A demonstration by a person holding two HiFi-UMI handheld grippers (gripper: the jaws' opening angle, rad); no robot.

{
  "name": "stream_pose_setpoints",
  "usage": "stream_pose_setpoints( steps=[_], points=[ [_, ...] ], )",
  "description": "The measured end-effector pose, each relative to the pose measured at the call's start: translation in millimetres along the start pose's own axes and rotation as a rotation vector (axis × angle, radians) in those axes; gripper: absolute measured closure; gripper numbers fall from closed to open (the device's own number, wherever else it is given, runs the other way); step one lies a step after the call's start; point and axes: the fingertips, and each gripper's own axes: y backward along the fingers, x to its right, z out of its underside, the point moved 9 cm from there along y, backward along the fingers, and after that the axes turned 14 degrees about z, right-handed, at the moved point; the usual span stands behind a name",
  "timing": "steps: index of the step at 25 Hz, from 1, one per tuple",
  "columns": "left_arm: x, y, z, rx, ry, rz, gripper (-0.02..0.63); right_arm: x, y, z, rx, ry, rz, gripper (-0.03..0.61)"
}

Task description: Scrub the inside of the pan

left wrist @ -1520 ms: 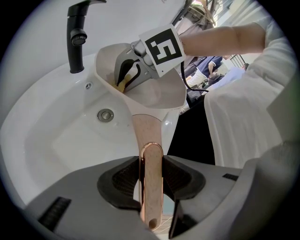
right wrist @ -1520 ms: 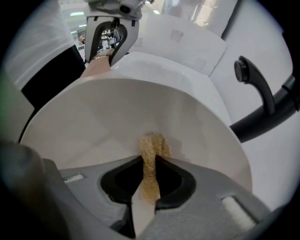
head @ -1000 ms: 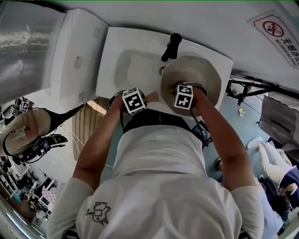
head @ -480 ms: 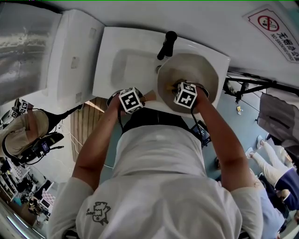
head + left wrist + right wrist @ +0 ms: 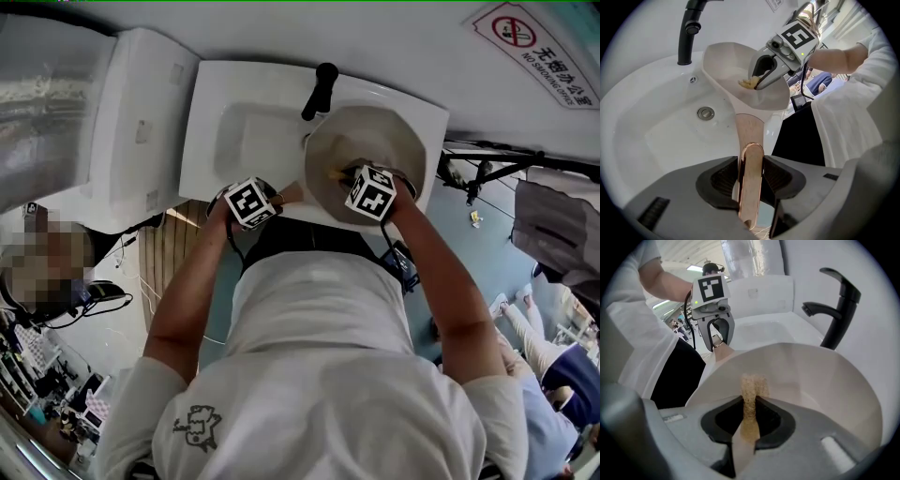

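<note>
A pale beige pan (image 5: 375,136) is held tilted over the right side of the white sink (image 5: 248,131). Its copper-coloured handle (image 5: 750,140) runs between the pads of my left gripper (image 5: 751,176), which is shut on it; those jaws have just been opening a little, with the handle still between them. My right gripper (image 5: 751,414) is shut on a thin yellowish scrubbing pad (image 5: 751,390). The pad's tip sits inside the pan (image 5: 825,380) near its front wall. In the left gripper view the right gripper (image 5: 761,79) reaches into the pan (image 5: 726,65) with the pad (image 5: 749,83).
A black faucet (image 5: 319,89) stands behind the pan at the sink's back edge. The drain (image 5: 706,113) lies in the basin, left of the pan. A white fixture (image 5: 141,122) adjoins the sink on the left. Other people stand at the right (image 5: 553,356).
The right gripper has rolled and lifted slightly inside the pan. The left gripper stays on the handle. The whole scene has shifted a little left in the head view.
</note>
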Motion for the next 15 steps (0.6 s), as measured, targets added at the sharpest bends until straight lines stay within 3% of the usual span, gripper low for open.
stream_pose_setpoints(
  steps=[6,15],
  points=[
    [6,5,-1,0.060,0.030,-0.056,0.436,10,27,3,0.053,-0.063,0.063,0.515],
    [35,46,-17,0.242,0.060,-0.208,0.436,23,75,13,0.175,-0.198,0.106,0.515]
  ],
)
